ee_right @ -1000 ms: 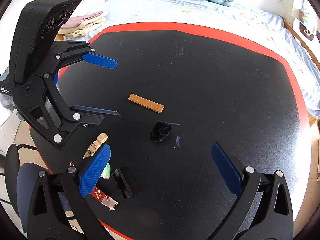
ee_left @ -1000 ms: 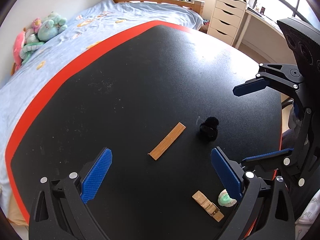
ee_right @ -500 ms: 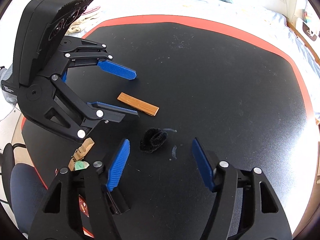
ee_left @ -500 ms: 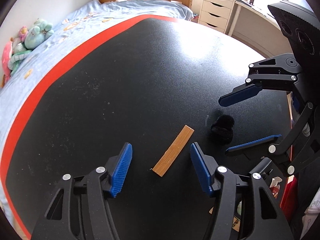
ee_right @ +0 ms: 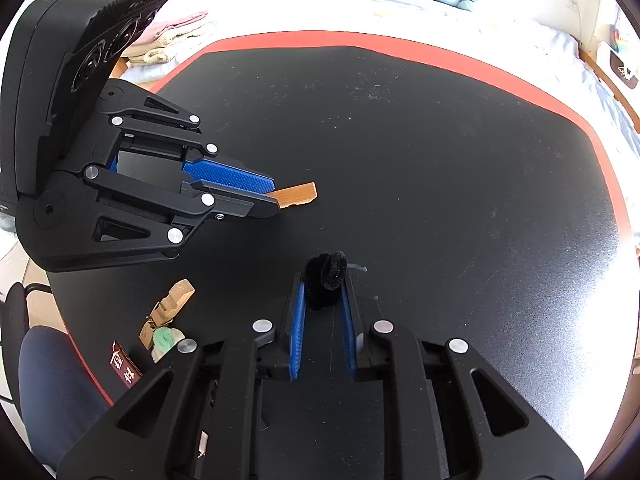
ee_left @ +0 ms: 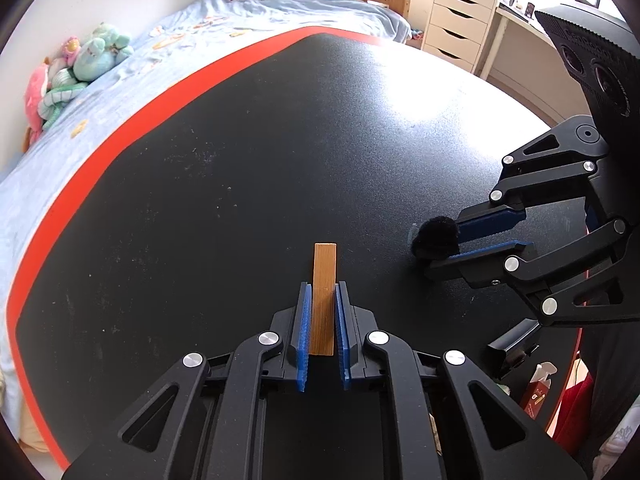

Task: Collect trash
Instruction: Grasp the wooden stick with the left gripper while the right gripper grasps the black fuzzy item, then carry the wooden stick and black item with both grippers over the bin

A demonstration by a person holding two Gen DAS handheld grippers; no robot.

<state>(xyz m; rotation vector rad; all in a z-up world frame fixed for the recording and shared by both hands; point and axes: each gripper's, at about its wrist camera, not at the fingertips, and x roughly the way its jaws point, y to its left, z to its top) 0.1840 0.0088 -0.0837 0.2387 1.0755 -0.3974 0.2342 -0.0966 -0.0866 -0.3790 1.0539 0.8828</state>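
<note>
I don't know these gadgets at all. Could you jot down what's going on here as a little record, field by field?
Setting: black table with a red edge, beside a bed
Left gripper: shut on the wooden strip
Right gripper: shut on the black fuzzy clump
Other items on the table: wooden clothespin, green scrap
Stage: both pieces gripped at the table surface; whether either is lifted cannot be told

wood strip [ee_left: 323, 288]: smooth, lightly glossy wood
fuzzy ball [ee_right: 326, 285]: black, furry fibre
my jaws: ribbed blue pads [ee_left: 305, 332], matt black plastic
surface [ee_left: 248, 184]: matt black, speckled
</note>
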